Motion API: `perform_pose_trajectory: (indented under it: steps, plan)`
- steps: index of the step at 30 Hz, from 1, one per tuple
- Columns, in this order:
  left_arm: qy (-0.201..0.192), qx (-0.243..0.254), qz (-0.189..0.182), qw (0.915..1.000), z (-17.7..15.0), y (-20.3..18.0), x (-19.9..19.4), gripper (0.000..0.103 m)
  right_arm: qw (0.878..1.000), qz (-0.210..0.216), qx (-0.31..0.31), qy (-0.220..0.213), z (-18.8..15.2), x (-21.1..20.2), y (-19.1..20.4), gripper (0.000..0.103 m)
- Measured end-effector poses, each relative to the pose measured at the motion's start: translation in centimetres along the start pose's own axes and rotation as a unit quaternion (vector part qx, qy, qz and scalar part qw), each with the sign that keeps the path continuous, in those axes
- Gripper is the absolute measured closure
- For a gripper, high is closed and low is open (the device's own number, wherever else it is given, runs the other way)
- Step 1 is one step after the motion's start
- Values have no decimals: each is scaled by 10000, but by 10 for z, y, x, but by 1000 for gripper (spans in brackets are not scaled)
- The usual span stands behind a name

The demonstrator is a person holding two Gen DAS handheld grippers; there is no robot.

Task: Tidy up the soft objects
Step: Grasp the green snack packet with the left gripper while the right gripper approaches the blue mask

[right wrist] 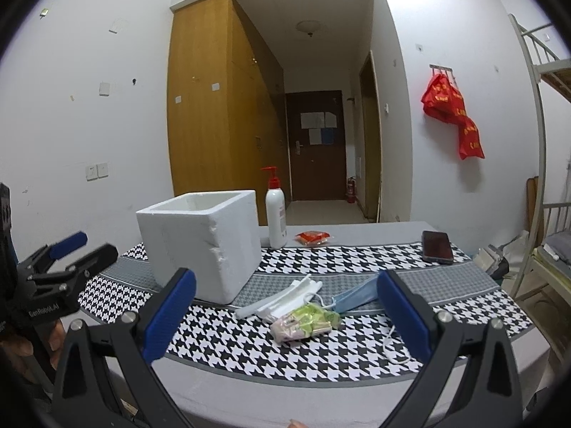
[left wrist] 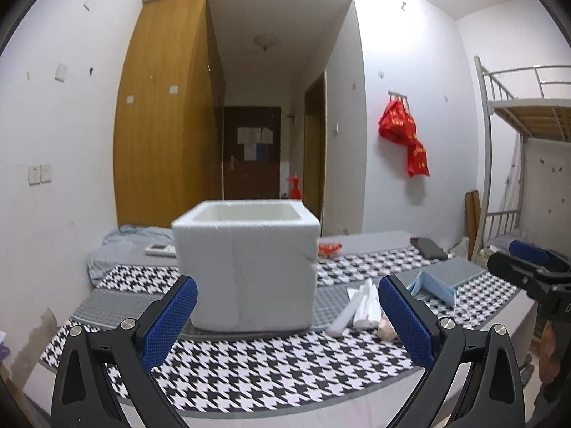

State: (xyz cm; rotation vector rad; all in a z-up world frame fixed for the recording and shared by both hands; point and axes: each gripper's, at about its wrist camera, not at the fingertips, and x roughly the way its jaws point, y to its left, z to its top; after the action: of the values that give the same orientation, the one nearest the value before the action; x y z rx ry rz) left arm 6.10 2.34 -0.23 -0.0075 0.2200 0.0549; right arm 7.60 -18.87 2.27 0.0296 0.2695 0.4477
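Note:
A white foam box [left wrist: 246,267] [right wrist: 201,242] stands open-topped on the houndstooth cloth. Right of it lie a folded white plastic bag [left wrist: 362,305] [right wrist: 285,297], a blue face mask [left wrist: 433,287] [right wrist: 357,297] and a pink-green snack packet [right wrist: 305,324] [left wrist: 387,328]. My left gripper [left wrist: 285,317] hangs open in front of the box, nothing between its blue pads. My right gripper [right wrist: 285,315] is open too, just short of the packet and the bag. In the right wrist view, the left gripper [right wrist: 69,249] shows at the left edge.
A white pump bottle [right wrist: 276,214] stands behind the box, a red packet [right wrist: 312,238] and a dark phone [right wrist: 436,246] lie further back. A remote [left wrist: 160,249] rests on grey bedding at left. A bunk bed frame [left wrist: 517,114] stands at right.

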Motion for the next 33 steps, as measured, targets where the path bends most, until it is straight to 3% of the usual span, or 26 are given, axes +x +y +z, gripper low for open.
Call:
perform_pose_trajectory:
  steps: [7, 14, 25, 33]
  plan:
    - [171, -133, -79, 9997, 3, -15, 18, 1, 9997, 81, -10, 211, -1, 16, -17, 1]
    - [341, -53, -407, 9986, 2, -40, 43, 1, 9996, -58, 30, 259, -1, 28, -42, 1]
    - [766, 141, -1051, 9914, -1, -81, 83, 1, 9970, -571, 214, 479, -9, 29, -84, 1]
    - [1010, 353, -1265, 9862, -4, -98, 95, 1, 9945, -771, 344, 627, -17, 34, -104, 1]
